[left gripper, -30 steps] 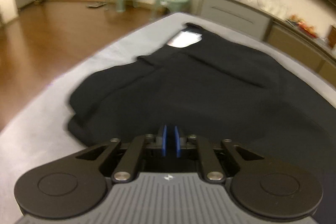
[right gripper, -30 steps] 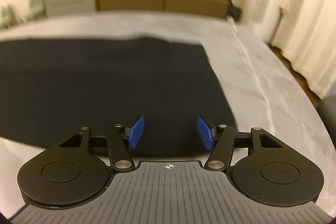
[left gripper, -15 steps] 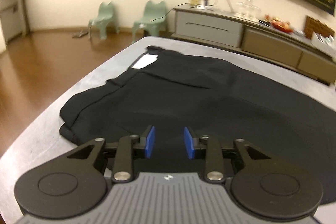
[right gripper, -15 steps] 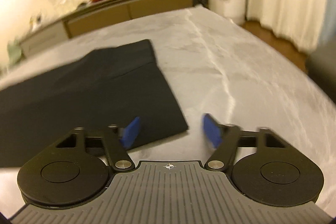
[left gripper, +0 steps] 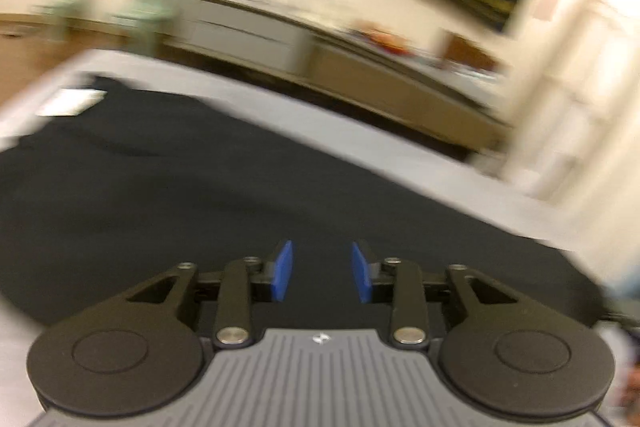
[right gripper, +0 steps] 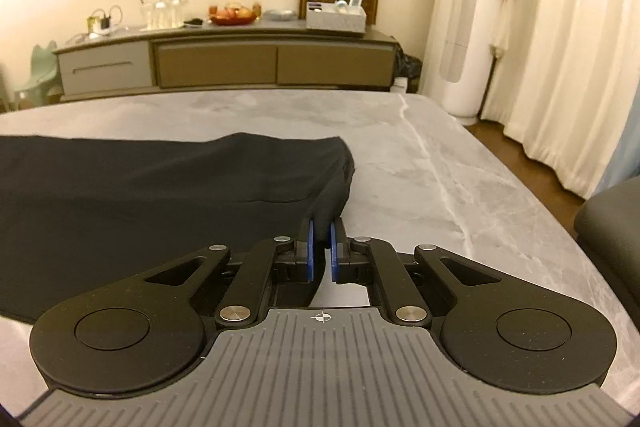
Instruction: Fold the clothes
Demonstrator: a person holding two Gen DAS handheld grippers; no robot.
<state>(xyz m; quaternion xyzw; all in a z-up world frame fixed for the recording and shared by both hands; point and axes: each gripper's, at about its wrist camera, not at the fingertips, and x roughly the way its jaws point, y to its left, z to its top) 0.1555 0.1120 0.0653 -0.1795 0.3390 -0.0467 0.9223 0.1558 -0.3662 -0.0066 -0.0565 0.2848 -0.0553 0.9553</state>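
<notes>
A grey marbled table (right gripper: 460, 163) fills the middle of both views, and it serves as the flat bed that a fold needs. Across it lies the black garment (right gripper: 140, 195), spread wide from the left edge of the right wrist view to just past centre, and covering the whole middle band of the left wrist view (left gripper: 240, 195). It lies mostly flat, with a pale label (left gripper: 72, 103) showing at its far end in the upper left of the left view, so that end is probably the neck or waistband.

Behind the table, along the wall, a long sideboard (right gripper: 224, 63) carries jars, a fruit bowl and a box; it plays no part here.

The right gripper (right gripper: 321, 243), bottom centre of its view, has its jaws closing onto the near right corner of the garment: cloth sits pinched between the blue pads (right gripper: 310, 247) and rises to them in a small peak off the table. That hold looks meant to carry the hem end over toward the other end.

The left gripper (left gripper: 322, 271) hangs above the dark cloth with its jaws opening and nothing between them; its view is smeared. I judge it is heading for a matching corner.
</notes>
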